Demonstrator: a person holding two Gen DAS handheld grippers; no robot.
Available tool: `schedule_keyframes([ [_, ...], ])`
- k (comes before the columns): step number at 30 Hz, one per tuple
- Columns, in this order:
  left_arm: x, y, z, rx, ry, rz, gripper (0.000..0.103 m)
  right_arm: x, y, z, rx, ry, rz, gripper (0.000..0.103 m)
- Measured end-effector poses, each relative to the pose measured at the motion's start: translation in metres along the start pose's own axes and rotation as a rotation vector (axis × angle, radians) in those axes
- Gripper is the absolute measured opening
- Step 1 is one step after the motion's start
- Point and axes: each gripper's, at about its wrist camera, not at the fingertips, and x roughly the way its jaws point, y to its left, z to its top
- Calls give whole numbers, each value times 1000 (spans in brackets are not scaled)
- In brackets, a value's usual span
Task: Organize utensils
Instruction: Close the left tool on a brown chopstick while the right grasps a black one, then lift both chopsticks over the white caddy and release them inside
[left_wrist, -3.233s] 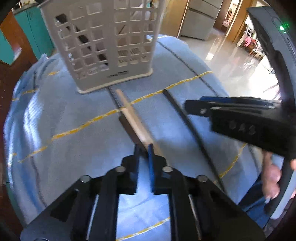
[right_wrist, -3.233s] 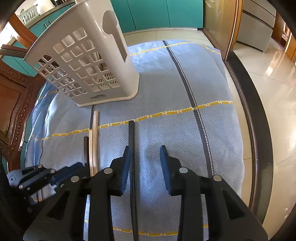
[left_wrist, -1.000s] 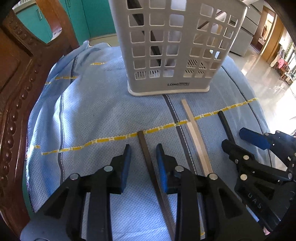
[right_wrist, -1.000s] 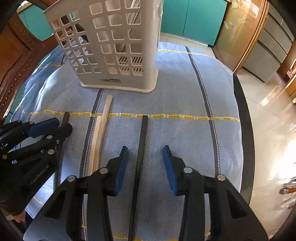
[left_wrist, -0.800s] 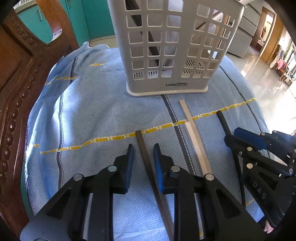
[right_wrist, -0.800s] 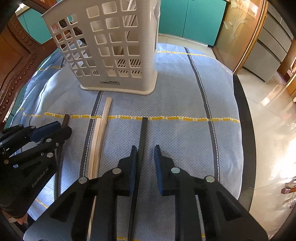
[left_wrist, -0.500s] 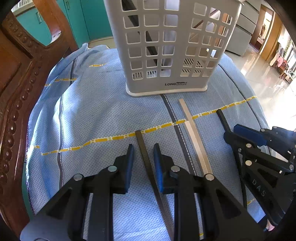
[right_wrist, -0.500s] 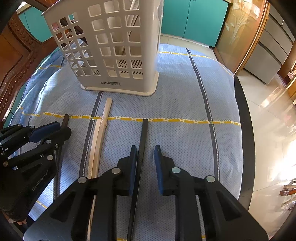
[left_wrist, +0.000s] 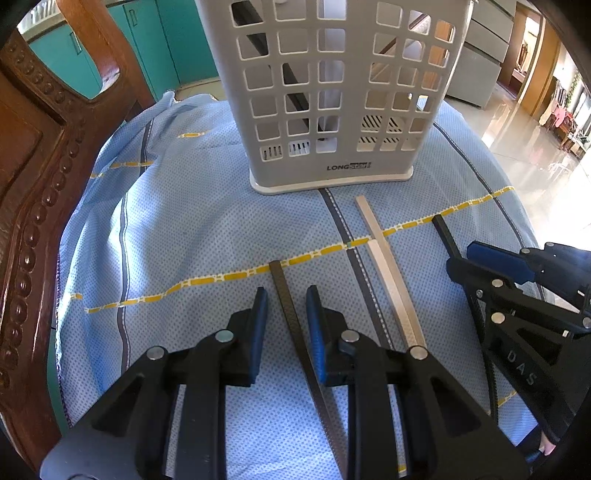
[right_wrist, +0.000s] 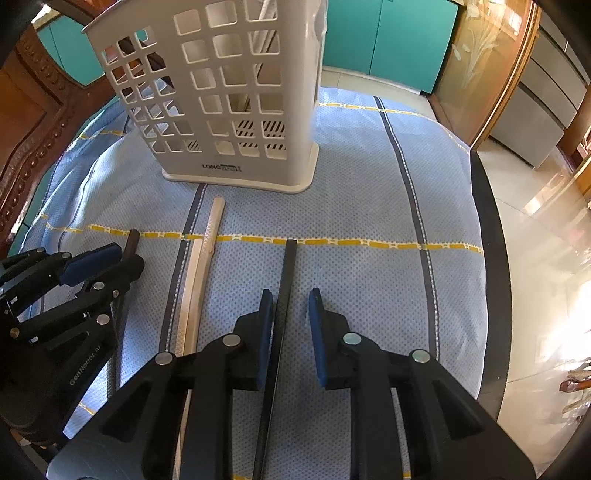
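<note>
Flat on the blue dotted cloth, a brown stick and a black stick, both slim, square-edged and finely textured, long axes running away from the hands, far ends toward the basket, a tall white plastic lattice upright just beyond. Astride the brown one, the left gripper; astride the black one, the right gripper; both tilted steeply down, jaws just closing in but not clamped, a gap showing beside each stick. Between them, two pale sticks, overlapped lengthwise; far left, a carved wooden chair.
</note>
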Motion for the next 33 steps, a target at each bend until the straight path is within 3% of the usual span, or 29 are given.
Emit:
schedule_keyframes([
  [1, 0, 0, 0, 1, 0, -12, 16, 0, -1, 0, 12, 0, 17, 8],
  [4, 1, 0, 1, 0, -3, -34, 10, -1, -7, 0, 55, 1, 69, 7],
  [7, -8, 5, 3, -30, -35, -62, 7, -20, -11, 2, 71, -59, 98, 7],
  [15, -110, 17, 6, -34, -302, -132, 7, -140, -24, -4, 47, -358, 252, 7],
  [19, -162, 26, 5, -61, -437, -167, 7, -190, -30, -5, 42, -483, 270, 7],
  [24, -217, 41, 25, -92, -581, -168, 7, -244, -36, 20, 87, -640, 277, 7],
  [30, -271, 73, 68, -193, -745, -191, 7, -287, -61, 57, 272, -868, 330, 7],
  [33, -285, 91, 84, -284, -826, -217, 7, -281, -65, 70, 319, -930, 275, 7],
])
